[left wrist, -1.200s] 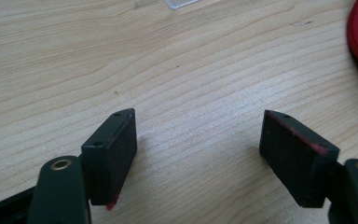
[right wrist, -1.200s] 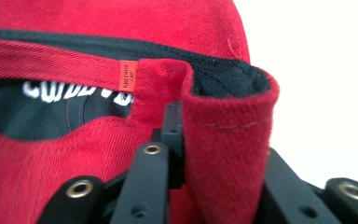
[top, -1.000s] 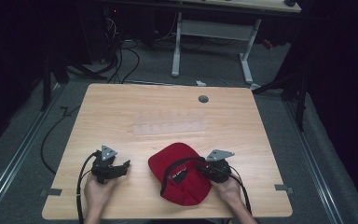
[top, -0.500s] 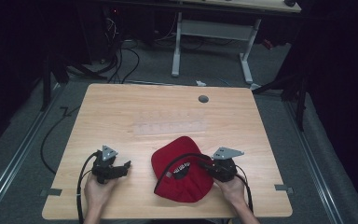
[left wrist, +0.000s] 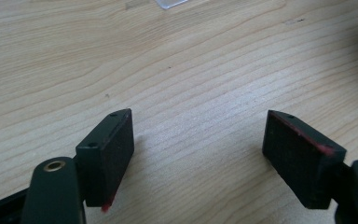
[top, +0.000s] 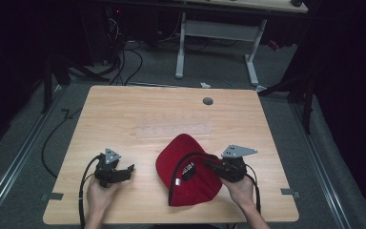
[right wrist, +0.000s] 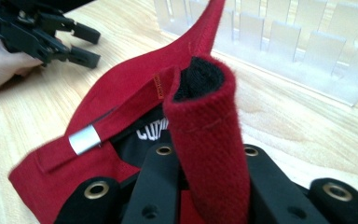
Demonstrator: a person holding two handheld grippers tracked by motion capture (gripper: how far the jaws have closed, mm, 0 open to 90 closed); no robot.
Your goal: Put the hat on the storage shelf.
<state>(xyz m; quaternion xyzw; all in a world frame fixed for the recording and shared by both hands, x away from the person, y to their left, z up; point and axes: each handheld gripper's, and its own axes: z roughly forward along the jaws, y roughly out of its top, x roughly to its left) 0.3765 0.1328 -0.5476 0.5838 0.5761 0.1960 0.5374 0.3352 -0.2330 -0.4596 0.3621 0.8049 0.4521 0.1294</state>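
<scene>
Near the front edge of the wooden table (top: pixel 124 109), right of centre, lies the red cap (top: pixel 183 164) — inside turned up, its black lining and a white label showing. The right gripper (top: pixel 208 165) has its jaws clamped tight on the cap's rear edge; in the right gripper view a fold of red fabric (right wrist: pixel 209 140) bunches up between them, with the strap and its small silver clip (right wrist: pixel 85 139) just beside. The left gripper (top: pixel 126 171) rests low over bare wood, well apart from the cap, jaws standing wide with nothing between them.

The cap looks light and soft: the crown sags and creases wherever it is pinched, so a one-sided grip probably lets the rest droop and swing. The woven cloth should not be slippery, and a firm pinch on a doubled seam likely holds well. Nothing here seems fragile. The brim is most likely the stiffest part — the better place for the free gripper to take hold if the cap must keep its shape. A clear slotted rack (right wrist: pixel 279 42) stands just beyond the cap, close enough to catch a loose edge.
</scene>
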